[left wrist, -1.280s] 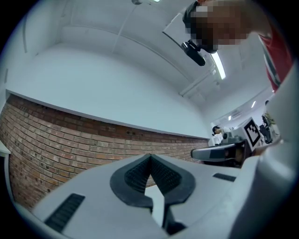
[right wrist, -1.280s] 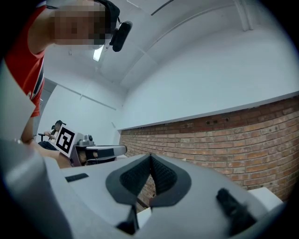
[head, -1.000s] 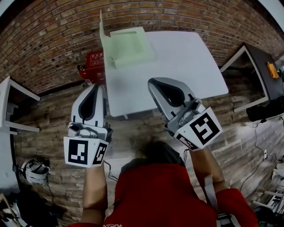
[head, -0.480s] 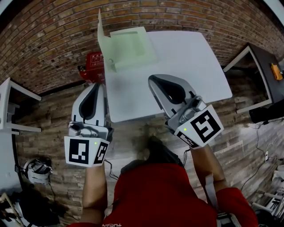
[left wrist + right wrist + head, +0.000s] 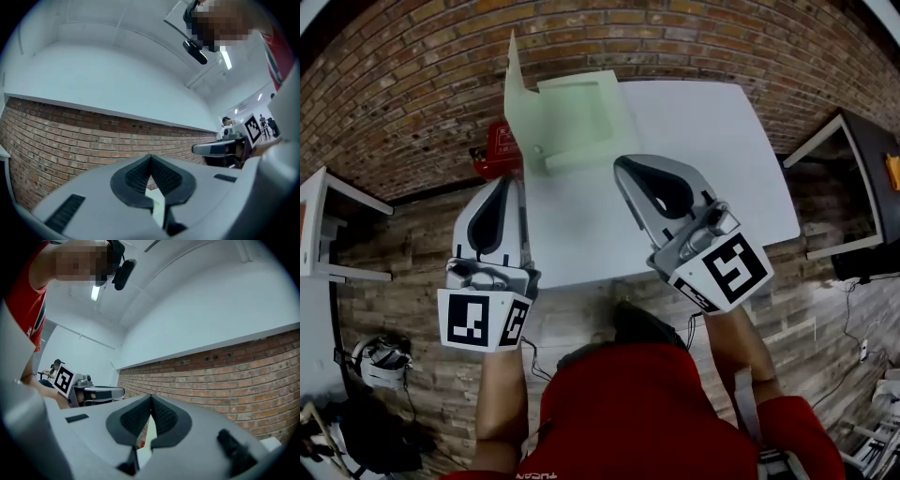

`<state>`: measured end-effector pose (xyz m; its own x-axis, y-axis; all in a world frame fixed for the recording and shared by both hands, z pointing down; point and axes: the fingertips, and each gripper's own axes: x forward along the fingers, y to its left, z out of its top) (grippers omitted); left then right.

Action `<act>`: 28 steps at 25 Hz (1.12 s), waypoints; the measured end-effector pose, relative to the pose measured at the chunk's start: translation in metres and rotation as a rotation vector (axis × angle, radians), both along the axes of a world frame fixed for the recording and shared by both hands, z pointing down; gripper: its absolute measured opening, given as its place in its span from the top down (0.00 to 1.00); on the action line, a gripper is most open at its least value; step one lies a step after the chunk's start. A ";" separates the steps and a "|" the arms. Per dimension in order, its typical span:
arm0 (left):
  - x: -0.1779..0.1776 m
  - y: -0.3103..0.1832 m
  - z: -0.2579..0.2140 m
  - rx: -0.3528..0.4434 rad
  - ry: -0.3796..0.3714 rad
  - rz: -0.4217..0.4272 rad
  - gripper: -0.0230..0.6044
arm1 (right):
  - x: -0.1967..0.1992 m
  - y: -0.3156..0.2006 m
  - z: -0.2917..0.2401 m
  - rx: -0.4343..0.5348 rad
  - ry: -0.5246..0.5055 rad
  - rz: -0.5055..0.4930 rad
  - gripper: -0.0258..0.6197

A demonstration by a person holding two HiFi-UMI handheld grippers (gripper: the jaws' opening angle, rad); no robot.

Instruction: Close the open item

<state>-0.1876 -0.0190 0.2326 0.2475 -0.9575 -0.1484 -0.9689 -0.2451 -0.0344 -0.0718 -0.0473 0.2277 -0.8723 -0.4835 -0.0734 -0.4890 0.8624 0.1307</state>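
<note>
Both left gripper (image 5: 501, 181) and right gripper (image 5: 624, 170) were empty, jaws together; the pale-green hinged plastic box (image 5: 574, 114) lay ahead between them, upright lid (image 5: 514, 92) nearer the left.

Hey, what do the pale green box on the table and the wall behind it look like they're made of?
Pale green box: probably thin cardboard or paperboard, matte; its raised lid is a flat, thin sheet standing stiffly. Wall: red-brown brick, rough, with visible mortar lines.
</note>
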 end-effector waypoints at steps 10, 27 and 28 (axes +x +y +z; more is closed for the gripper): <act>-0.003 -0.057 0.002 -0.019 -0.010 -0.091 0.94 | -0.001 -0.070 0.002 -0.002 0.008 -0.063 0.91; -0.010 -0.096 0.015 -0.061 -0.019 -0.183 0.94 | -0.007 -0.125 0.013 -0.030 0.026 -0.114 0.91; -0.013 -0.097 0.016 -0.065 -0.018 -0.183 0.94 | -0.009 -0.126 0.014 -0.029 0.030 -0.110 0.91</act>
